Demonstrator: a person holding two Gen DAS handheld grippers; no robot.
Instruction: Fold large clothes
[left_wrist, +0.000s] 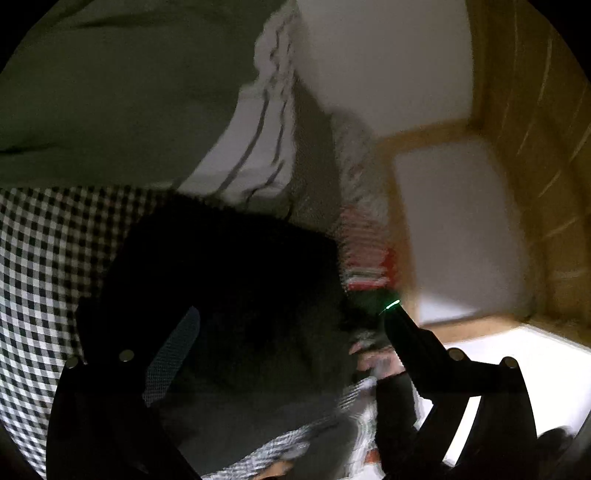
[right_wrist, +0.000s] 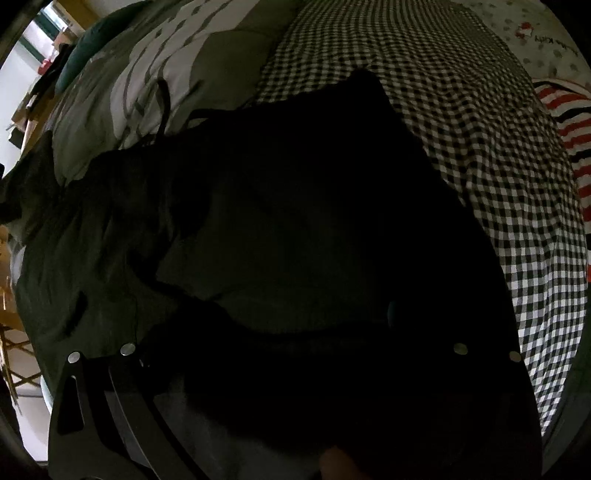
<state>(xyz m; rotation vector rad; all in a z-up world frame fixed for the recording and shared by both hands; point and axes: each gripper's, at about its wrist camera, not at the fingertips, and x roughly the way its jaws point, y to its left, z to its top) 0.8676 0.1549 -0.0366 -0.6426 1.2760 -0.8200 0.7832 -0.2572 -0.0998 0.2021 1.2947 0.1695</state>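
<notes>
**Mia:** Where is the big black garment (right_wrist: 295, 206)?

**Ben:** It lies on the checked sheet (right_wrist: 480, 155), right in front of the right tongs (right_wrist: 295, 317). One pointed corner sticks up far ahead of them. The long side seems to run from that corner back toward the tongs, but it is too dark to be sure.

**Mia:** Are the right tongs holding it?

**Ben:** I cannot tell. Their tips are lost in the dark cloth.

**Mia:** And the left tongs (left_wrist: 291, 314)?

**Ben:** They are spread wide. The black cloth (left_wrist: 229, 280) fills the gap between the fingers. I cannot tell if they touch it.

**Mia:** Where is there room to move?

**Ben:** Bare checked sheet lies to the right of the right tongs. A red striped cloth (right_wrist: 565, 122) sits past that, near the edge. To their left is a green and white quilt (right_wrist: 122, 92). For the left tongs, checked sheet lies on the left. On their right the bed ends, with a wooden floor (left_wrist: 535, 166) beyond it. That side is blurry.
</notes>
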